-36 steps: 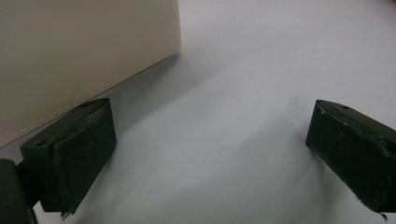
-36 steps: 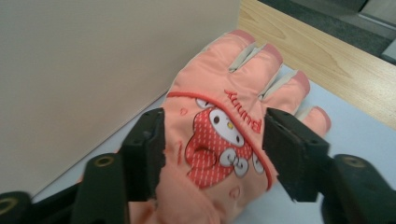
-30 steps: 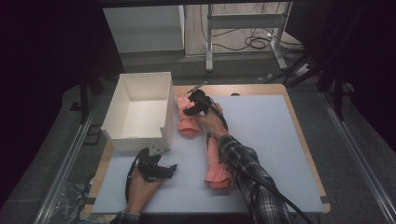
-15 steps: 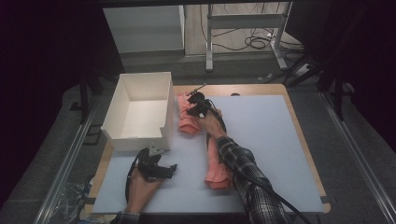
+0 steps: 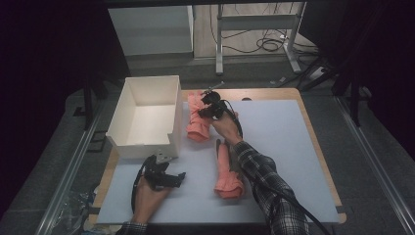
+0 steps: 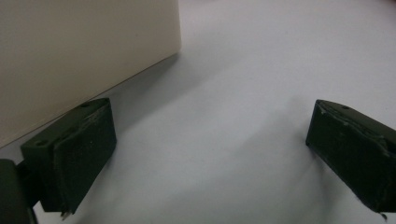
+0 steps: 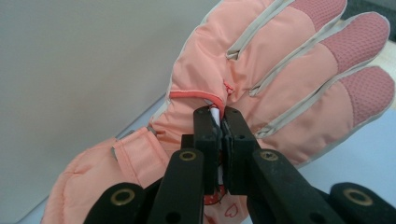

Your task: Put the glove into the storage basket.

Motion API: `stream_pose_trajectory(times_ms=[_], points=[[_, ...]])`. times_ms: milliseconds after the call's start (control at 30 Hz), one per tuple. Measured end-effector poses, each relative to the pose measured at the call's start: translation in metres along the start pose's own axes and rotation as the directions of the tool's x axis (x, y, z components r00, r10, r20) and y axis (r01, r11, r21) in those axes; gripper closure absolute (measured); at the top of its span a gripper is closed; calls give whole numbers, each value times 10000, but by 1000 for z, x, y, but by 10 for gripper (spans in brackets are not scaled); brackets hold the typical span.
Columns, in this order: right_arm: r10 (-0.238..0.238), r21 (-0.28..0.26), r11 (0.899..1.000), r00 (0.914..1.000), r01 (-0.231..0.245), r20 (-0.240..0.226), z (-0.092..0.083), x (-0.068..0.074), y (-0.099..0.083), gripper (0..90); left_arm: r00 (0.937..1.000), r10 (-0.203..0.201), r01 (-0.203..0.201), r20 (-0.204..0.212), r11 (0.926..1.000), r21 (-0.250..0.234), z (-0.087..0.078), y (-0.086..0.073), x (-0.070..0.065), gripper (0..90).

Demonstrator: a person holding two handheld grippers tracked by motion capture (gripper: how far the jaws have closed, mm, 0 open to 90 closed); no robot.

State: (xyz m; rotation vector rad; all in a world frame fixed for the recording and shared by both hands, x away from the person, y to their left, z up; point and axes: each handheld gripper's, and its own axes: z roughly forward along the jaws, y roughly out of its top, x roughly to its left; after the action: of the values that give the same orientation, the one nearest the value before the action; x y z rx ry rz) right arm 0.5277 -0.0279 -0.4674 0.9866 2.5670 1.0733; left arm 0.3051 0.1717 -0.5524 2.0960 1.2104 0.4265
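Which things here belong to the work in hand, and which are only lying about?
In the work:
- right claw, shut on far pink glove
- near pink glove
- white box

Lying about:
- cables on the floor
- left claw, open, idle

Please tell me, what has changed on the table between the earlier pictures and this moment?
The right gripper has just been closing its jaws and is now shut on the far pink glove beside the white box, pinching its fabric and starting to lift it slightly. The left gripper stayed open near the box's front; the second pink glove did not move.
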Motion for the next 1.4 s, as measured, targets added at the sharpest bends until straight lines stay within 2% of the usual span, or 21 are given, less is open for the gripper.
stream_pose_trajectory(times_ms=[67,167,233,433,700,933,1033,1167,1267,1400], points=[[-50,-123,9999,9998,47,-195,-12,2,2,856,10000,-1,1,-1,10000,-1,0,0,0,16],[-88,-163,9998,9991,82,-405,-20,4,4,855,10000,-11,11,6,10000,-12,0,0,0,16],[-64,-198,9998,9971,49,-758,-30,7,4,853,10000,5,-5,1,10000,4,0,0,0,16],[-267,-199,9995,9950,249,-967,-47,16,2,852,10000,7,-7,5,10000,-7,0,0,0,16],[-500,-282,9985,9909,468,-1252,-78,26,-4,851,10000,12,-12,4,10000,-7,0,0,0,17],[-461,-248,9988,9893,430,-1388,-106,30,-23,851,10000,-9,9,-13,10000,-38,0,0,0,17],[-476,-270,9987,9894,444,-1371,-125,33,-36,851,10000,-15,15,-11,10000,-40,0,0,0,17],[-431,-255,9989,9903,400,-1322,-136,34,-44,850,10000,-12,11,-11,10000,-40,0,0,0,17],[-359,-197,9992,9910,336,-1292,-149,38,-58,849,10000,-9,9,-10,10000,-39,0,0,0,17],[-252,-150,9996,9907,234,-1339,-157,42,-71,849,10000,-6,6,-9,10000,-38,0,0,0,17]])
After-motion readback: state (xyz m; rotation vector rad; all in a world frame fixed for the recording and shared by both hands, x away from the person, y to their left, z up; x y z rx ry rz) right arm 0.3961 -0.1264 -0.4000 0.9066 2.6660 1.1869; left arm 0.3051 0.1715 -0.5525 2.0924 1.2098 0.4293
